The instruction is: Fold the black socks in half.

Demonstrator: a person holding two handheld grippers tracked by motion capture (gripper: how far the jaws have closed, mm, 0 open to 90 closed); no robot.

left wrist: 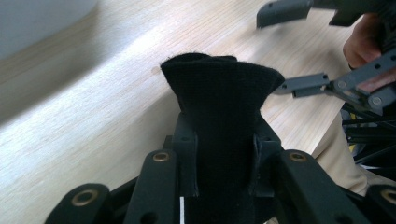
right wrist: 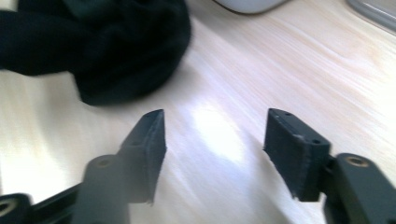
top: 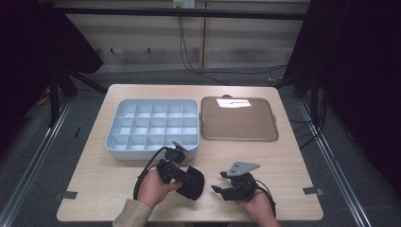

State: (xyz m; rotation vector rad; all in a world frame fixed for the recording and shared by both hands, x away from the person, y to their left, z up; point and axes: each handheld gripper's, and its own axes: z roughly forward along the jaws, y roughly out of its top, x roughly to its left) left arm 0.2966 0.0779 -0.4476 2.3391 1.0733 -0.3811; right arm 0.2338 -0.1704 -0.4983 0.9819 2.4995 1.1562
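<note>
Black cloth (top: 191, 182) near counter (top: 108, 189) front edge, at middle, clamped in left claw (left wrist: 224, 154), bunched folds sticking out past pads. Right claw (right wrist: 212, 149) just beside it toward right front corner, jaws apart, nothing between. Grey tray (top: 124, 146) and brown lid (top: 239, 120) behind.

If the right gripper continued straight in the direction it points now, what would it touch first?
Probably the black cloth. The right gripper has open jaws with bare table between them, and the cloth, held by the left gripper, lies just ahead and slightly to one side. Depth is unclear, so it might pass beside it.
</note>
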